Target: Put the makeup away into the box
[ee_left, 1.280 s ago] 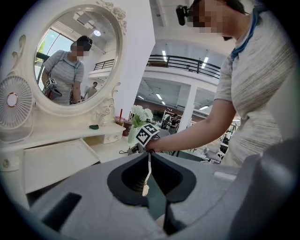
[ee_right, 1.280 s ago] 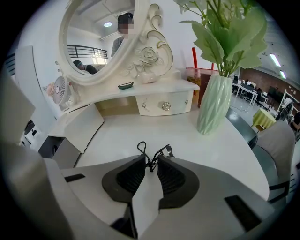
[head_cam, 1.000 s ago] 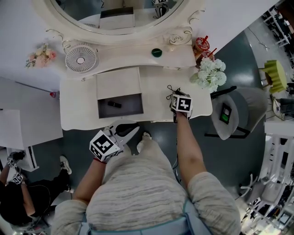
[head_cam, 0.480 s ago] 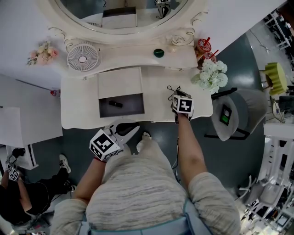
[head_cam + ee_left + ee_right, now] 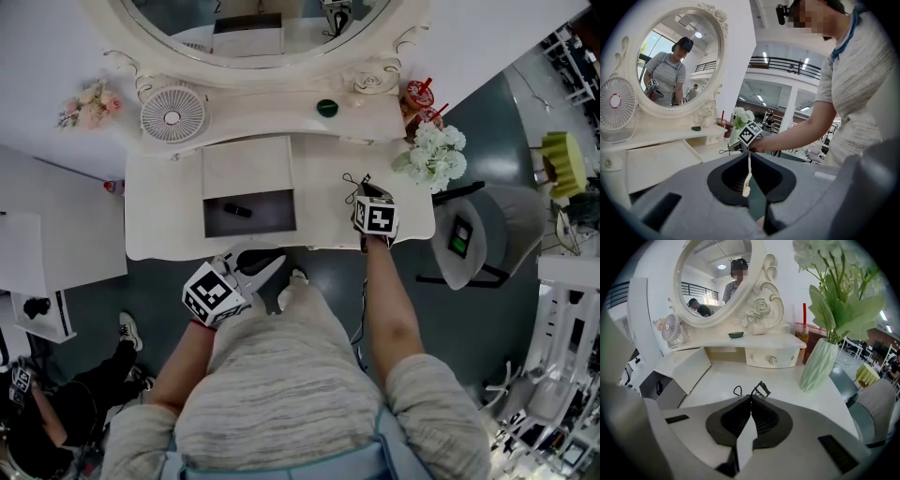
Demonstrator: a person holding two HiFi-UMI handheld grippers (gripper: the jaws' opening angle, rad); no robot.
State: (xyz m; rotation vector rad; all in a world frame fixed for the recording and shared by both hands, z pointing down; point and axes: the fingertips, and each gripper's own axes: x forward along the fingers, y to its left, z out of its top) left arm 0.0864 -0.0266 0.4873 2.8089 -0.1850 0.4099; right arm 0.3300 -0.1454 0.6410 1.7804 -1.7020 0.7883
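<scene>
Just closed the right claw [image 5: 751, 397] on the black curler [image 5: 760, 389]; leftward next across the tabletop [image 5: 783, 380] to the open box [image 5: 677, 371].

On the dressing table [image 5: 319, 211] I count one oval mirror [image 5: 272, 33], one round fan [image 5: 172, 114], one open box [image 5: 272, 217] and one vase [image 5: 819, 364] of white flowers. The box contains one dark makeup item [image 5: 240, 210]. One black eyelash curler [image 5: 353, 181] lies on the tabletop, and one small green object [image 5: 326, 108] lies on the shelf. There are two red cups [image 5: 413, 93], one bunch of pink flowers [image 5: 86, 105] and one grey chair [image 5: 487, 230]. There are two grippers: the left gripper [image 5: 749, 157] and the right gripper [image 5: 751, 398]. Two persons are in view: one who holds the grippers [image 5: 281, 394], and one at the lower left [image 5: 47, 422].
</scene>
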